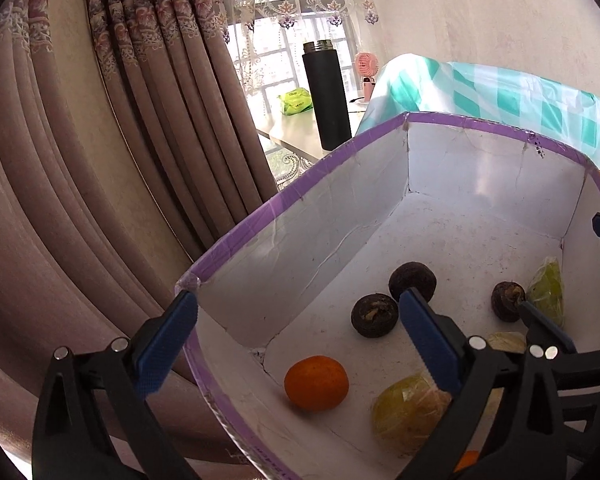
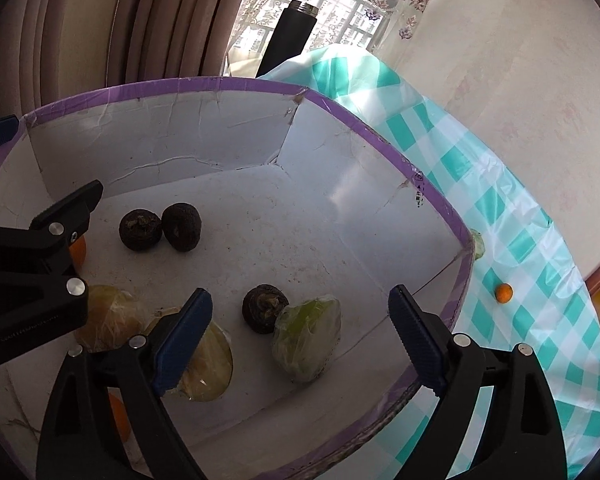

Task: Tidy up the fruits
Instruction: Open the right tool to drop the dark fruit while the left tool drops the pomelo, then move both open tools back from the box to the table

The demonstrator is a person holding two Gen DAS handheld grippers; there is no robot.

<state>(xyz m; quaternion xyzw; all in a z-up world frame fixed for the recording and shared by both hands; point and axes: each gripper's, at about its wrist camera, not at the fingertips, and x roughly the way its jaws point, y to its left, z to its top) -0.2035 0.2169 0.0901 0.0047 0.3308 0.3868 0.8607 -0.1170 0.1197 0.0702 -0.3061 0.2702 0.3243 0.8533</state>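
A white box with a purple rim [image 1: 284, 196] [image 2: 452, 216] holds the fruit. In the left wrist view it holds an orange [image 1: 316, 383], three dark brown fruits [image 1: 375, 315] and wrapped yellow-green fruits [image 1: 408, 412]. My left gripper [image 1: 296, 344] is open and empty, straddling the box's near left wall. My right gripper [image 2: 304, 340] is open and empty, over the box's near right corner, above a wrapped green fruit [image 2: 306, 336] and a dark fruit [image 2: 264, 307]. A small orange [image 2: 503, 293] lies outside on the checked cloth.
A teal and white checked cloth [image 2: 500, 208] covers the table right of the box. A black flask [image 1: 327, 96], a pink fan [image 1: 366, 70] and a green packet [image 1: 296, 102] stand behind by the window. Curtains [image 1: 100, 140] hang at left.
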